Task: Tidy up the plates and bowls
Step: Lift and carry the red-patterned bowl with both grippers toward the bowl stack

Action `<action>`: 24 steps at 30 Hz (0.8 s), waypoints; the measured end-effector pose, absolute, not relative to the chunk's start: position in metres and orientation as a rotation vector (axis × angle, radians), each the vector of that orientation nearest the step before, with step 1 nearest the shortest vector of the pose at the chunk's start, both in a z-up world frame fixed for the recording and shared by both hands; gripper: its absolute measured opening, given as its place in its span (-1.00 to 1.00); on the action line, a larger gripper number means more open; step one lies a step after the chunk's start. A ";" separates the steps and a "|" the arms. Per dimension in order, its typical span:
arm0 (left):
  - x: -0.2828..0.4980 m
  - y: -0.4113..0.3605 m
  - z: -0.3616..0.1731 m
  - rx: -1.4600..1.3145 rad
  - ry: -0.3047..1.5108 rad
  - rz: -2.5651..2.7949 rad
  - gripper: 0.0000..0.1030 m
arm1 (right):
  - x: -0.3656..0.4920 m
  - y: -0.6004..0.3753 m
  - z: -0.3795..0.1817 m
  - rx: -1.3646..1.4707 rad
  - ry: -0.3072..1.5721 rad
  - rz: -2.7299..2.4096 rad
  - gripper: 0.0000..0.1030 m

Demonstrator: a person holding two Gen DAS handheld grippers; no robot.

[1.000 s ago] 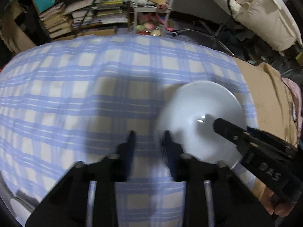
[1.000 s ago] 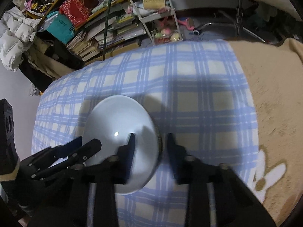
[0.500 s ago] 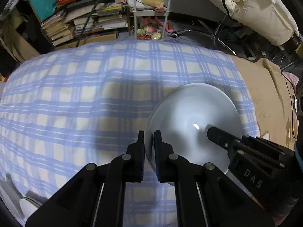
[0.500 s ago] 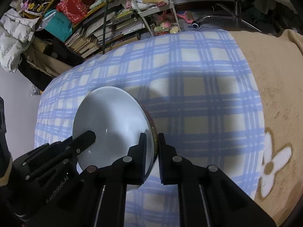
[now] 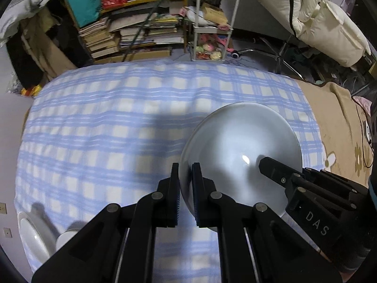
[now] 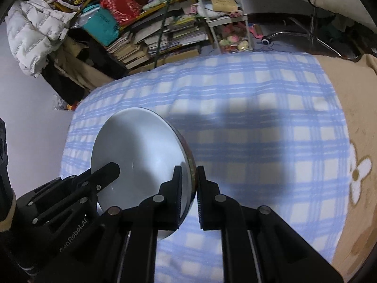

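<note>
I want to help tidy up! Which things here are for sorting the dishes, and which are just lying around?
For the job:
- white bowl, held at its rim by both grippers: left gripper, right gripper
- white plate and small cup at the bed's edge

Just lying about:
- stacked books
- white puffy jacket
- checked blanket
- tan blanket

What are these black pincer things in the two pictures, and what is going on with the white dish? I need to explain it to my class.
They are two handheld grippers, one in each of a person's hands, each with a camera looking along its jaws. One picture comes from the left gripper, the other from the right gripper. Both grippers are shut on opposite rims of one white bowl, above a blue checked cloth. At the lower left corner of the left view sit a white plate and a small white cup-like dish.
</note>
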State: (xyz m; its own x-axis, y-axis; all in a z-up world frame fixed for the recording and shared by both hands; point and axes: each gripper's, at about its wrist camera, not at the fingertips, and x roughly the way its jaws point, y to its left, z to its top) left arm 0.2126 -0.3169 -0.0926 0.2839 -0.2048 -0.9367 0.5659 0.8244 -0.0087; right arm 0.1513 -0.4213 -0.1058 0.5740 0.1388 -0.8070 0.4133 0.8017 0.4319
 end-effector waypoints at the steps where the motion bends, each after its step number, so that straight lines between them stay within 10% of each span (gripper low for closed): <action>1: 0.212 -0.310 -0.090 0.357 1.176 -0.526 -0.82 | 0.151 -0.412 -0.102 0.640 0.961 -0.171 -0.75; 24: 0.180 -0.118 -0.023 0.236 1.078 -0.375 -0.81 | 0.130 -0.229 -0.037 0.511 0.873 -0.022 -0.75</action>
State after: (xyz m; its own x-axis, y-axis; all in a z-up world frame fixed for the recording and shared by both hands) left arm 0.1797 -0.1182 -0.0232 0.4187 -0.1825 -0.8896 0.4095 0.9123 0.0056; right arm 0.1296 -0.2289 -0.0369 0.6502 0.1863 -0.7366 0.2233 0.8798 0.4196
